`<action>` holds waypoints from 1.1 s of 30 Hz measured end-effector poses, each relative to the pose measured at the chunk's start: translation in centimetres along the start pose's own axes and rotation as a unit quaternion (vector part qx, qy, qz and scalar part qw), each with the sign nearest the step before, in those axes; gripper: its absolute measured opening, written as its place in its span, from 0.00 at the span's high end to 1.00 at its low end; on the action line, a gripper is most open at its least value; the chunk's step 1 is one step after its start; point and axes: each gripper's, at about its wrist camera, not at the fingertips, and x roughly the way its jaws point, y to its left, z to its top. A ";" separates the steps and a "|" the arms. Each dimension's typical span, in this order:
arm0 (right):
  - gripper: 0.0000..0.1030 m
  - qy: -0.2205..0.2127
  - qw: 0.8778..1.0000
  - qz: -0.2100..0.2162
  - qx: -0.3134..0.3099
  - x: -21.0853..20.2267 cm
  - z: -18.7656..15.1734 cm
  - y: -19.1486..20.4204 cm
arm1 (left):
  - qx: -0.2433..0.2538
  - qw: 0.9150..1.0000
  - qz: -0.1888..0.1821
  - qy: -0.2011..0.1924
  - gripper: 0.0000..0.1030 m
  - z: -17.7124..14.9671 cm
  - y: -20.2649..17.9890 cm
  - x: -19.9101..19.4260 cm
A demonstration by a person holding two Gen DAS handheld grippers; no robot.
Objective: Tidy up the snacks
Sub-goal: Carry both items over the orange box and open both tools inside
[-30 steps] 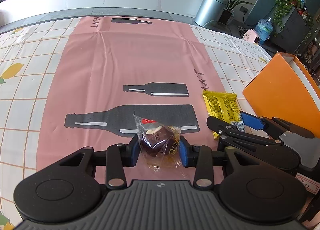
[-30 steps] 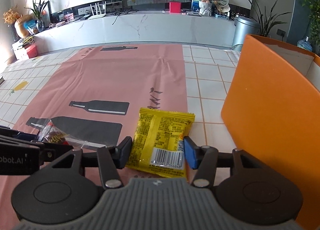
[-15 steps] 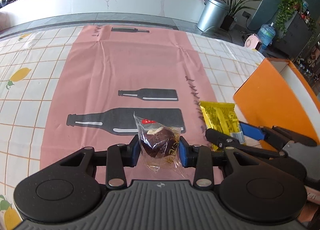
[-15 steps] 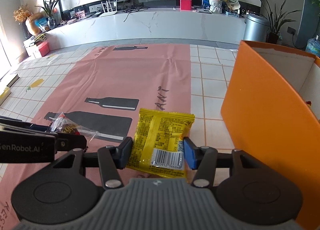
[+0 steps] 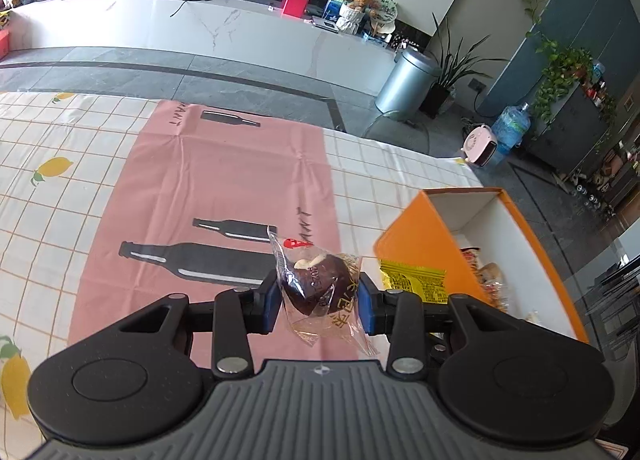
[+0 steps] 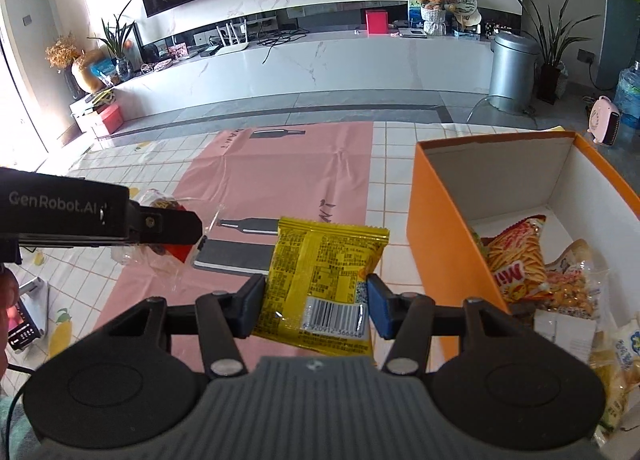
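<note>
My left gripper [image 5: 318,302] is shut on a brown cake in a clear wrapper [image 5: 316,284], held up above the pink mat [image 5: 224,180]. My right gripper [image 6: 316,306] is shut on a yellow snack packet [image 6: 320,272], also lifted off the table. In the right wrist view the left gripper [image 6: 100,216] shows at the left with the wrapped cake [image 6: 160,256] hanging from it. The orange box [image 6: 444,240] stands open to the right, with several snack bags [image 6: 520,256] inside. The yellow packet [image 5: 416,280] peeks out behind my left gripper's right finger.
A checked tablecloth with lemon prints [image 5: 48,188] covers the table under the pink mat. Beyond the table's far edge are a grey floor, a white counter [image 6: 320,60] and a metal bin [image 6: 514,64]. A small dark device [image 6: 24,320] lies at the table's left.
Both grippers have risen with their snacks, which have left the table. The view now looks down over the orange box's rim, showing the bags inside it.
</note>
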 end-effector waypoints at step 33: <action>0.50 0.009 0.995 -0.081 -0.057 -16.3 2.2 -18.3 | 0.174 0.979 -0.099 0.038 0.58 -2.6 -21.3 3.5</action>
